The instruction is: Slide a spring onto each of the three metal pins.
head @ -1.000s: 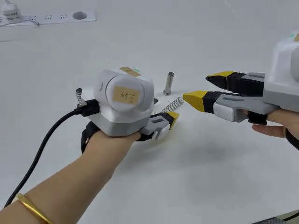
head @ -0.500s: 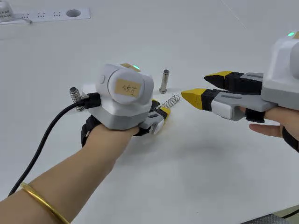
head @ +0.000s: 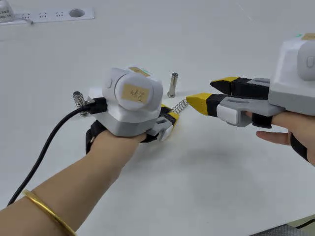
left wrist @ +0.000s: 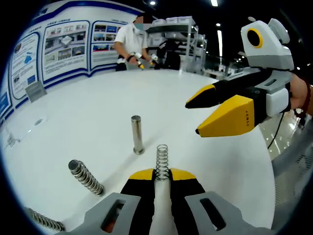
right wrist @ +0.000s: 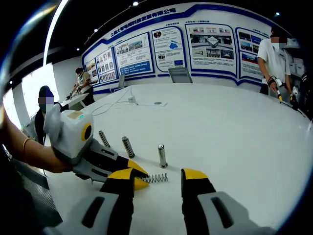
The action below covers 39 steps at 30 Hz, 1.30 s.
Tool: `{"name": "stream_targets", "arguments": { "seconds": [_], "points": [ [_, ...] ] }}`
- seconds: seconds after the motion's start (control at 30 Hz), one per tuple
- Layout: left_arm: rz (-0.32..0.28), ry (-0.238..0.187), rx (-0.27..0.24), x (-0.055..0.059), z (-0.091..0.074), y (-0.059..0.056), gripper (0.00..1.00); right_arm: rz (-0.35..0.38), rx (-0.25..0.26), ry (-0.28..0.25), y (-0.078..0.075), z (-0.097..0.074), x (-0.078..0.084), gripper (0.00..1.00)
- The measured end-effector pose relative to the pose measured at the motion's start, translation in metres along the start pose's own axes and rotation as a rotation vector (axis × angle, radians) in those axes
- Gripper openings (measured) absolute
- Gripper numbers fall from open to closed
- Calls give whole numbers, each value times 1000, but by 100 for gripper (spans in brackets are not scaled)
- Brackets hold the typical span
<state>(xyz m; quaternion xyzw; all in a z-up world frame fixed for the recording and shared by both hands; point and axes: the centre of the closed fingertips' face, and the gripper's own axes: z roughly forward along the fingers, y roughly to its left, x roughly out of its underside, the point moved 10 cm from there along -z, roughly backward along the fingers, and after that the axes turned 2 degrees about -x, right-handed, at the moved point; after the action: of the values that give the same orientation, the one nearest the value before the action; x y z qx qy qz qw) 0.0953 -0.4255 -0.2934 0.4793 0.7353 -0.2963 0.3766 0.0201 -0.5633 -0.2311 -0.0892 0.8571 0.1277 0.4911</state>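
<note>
My left gripper is shut on one end of a loose spring, which sticks out past its yellow tips. A bare metal pin stands upright just beyond it. My right gripper is open, its lower tip close to the spring's free end, and it also reaches into the left gripper view as the right gripper. Two pins wearing springs stand left of the bare pin. One such sprung pin is beside my left hand.
The white tabletop is wide and flat. A black cable trails from the left gripper toward me. A white power strip lies at the far left edge. People stand at other tables in the background.
The right gripper has moved a little left, bringing its lower tip nearer the spring's free end. The left gripper keeps holding the spring in about the same place.
</note>
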Motion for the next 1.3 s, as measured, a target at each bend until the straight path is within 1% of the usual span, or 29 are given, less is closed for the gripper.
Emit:
{"name": "stream_targets", "arguments": {
  "seconds": [0.17, 0.4, 0.57, 0.6, 0.63, 0.67, 0.73, 0.8, 0.83, 0.87, 0.97, 1.1, 1.17, 1.23, 1.3],
  "points": [
    [-3, -19, -9, 0, -9, 3, 10, 24, -3, -5, 0, 0, -1, 39],
    [-3, -62, -13, -5, -25, 3, 10, 65, -11, 4, 4, 0, -4, 38],
    [1, -105, -12, -10, -39, 2, 10, 85, -17, -6, 7, 1, -10, 36],
    [-3, -135, -5, -11, -43, 1, 10, 97, -22, -16, 8, 1, -12, 36],
    [-6, -137, -4, -12, -45, 1, 10, 107, -27, -22, 9, 1, -13, 35],
    [-7, -139, -5, -12, -47, 1, 10, 121, -33, -29, 9, 0, -15, 35],
    [-6, -167, -3, -15, -52, 0, 10, 158, -44, -42, 11, 0, -17, 35],
    [-12, -183, 1, -17, -57, -1, 10, 209, -59, -55, 12, 0, -18, 34],
    [-9, -189, -2, -18, -59, -2, 10, 232, -72, -64, 13, -1, -19, 33],
    [1, -205, -4, -19, -62, -2, 10, 265, -79, -75, 13, -1, -20, 33],
    [6, -235, -3, -20, -69, -4, 10, 304, -89, -88, 13, -2, -22, 32],
    [14, -267, -3, -20, -77, -4, 10, 365, -121, -102, 15, -2, -24, 31],
    [14, -284, -2, -21, -79, -5, 10, 387, -130, -107, 14, -2, -25, 31],
    [15, -292, -4, -21, -80, -5, 10, 401, -139, -110, 16, -2, -25, 29],
    [14, -308, -5, -22, -82, -5, 10, 435, -153, -107, 17, -1, -25, 29]
  ]
}}
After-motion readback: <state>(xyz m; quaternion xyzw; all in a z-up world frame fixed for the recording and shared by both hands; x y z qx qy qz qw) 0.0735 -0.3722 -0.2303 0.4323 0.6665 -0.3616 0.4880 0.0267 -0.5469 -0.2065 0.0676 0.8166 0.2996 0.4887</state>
